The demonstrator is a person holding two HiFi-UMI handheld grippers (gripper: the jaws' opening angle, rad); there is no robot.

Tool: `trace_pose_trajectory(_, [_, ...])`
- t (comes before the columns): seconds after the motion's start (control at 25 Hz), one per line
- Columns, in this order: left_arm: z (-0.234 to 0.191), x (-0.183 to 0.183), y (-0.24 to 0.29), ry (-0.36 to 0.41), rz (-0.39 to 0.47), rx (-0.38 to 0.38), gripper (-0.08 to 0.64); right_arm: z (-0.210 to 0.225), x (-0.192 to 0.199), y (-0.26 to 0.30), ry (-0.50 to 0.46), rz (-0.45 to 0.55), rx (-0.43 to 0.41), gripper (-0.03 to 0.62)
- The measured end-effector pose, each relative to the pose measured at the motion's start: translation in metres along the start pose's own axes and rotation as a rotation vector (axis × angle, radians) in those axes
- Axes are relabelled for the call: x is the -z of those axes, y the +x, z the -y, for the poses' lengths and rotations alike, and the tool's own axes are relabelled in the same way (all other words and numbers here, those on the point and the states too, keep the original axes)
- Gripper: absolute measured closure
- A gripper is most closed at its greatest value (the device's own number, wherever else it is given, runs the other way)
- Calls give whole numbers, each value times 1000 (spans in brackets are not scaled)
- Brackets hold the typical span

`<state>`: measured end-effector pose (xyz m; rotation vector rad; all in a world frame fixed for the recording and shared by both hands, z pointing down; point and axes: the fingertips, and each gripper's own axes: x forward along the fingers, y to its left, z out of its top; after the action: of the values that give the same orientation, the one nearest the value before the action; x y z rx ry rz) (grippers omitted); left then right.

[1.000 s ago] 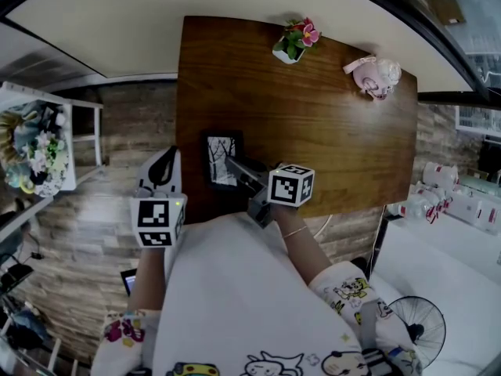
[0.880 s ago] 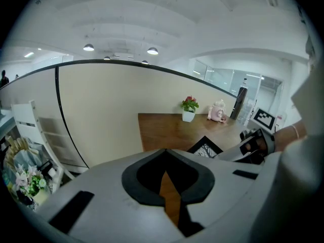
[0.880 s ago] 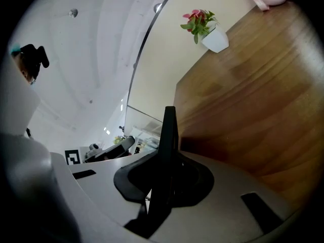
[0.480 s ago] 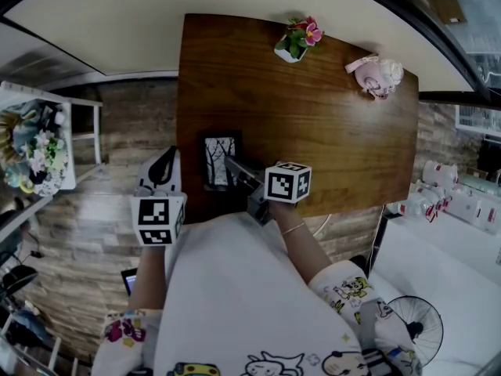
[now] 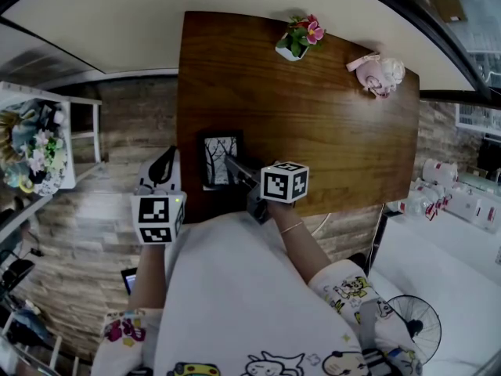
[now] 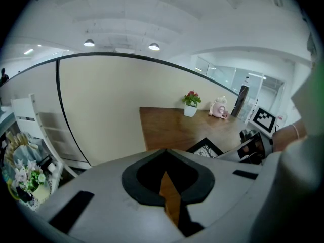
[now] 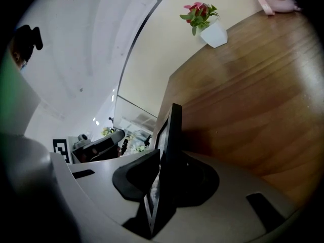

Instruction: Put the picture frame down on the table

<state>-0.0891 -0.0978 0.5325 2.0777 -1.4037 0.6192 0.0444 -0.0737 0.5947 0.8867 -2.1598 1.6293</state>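
Note:
The black picture frame [image 5: 220, 160], holding a tree drawing, stands near the front left edge of the wooden table [image 5: 313, 108]. The right gripper view shows the frame [image 7: 172, 135] edge-on and upright between the jaws of my right gripper [image 7: 164, 178]. Those jaws have just been opening, and the left pad stands slightly off the glass. I cannot tell whether the frame's lower edge rests on the wood. My left gripper [image 5: 162, 167] hangs off the table's left edge, shut and empty [image 6: 164, 158]. From there the frame [image 6: 206, 148] shows beside the right gripper [image 6: 253, 147].
A small potted flower [image 5: 296, 41] stands at the table's far edge, with a pink ornament [image 5: 377, 75] at the far right corner. A white shelf with flowers [image 5: 39, 147] stands to the left. A wall runs behind the table.
My right gripper and the frame have sunk slightly toward the tabletop and shifted a little left. The left gripper has stayed put.

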Motion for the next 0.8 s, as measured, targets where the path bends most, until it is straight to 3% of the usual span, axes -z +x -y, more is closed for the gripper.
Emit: trace_pose_trajectory(0.8, [2,1,4,-1,-7,12,557,10,0,1,-163,-38,153,413])
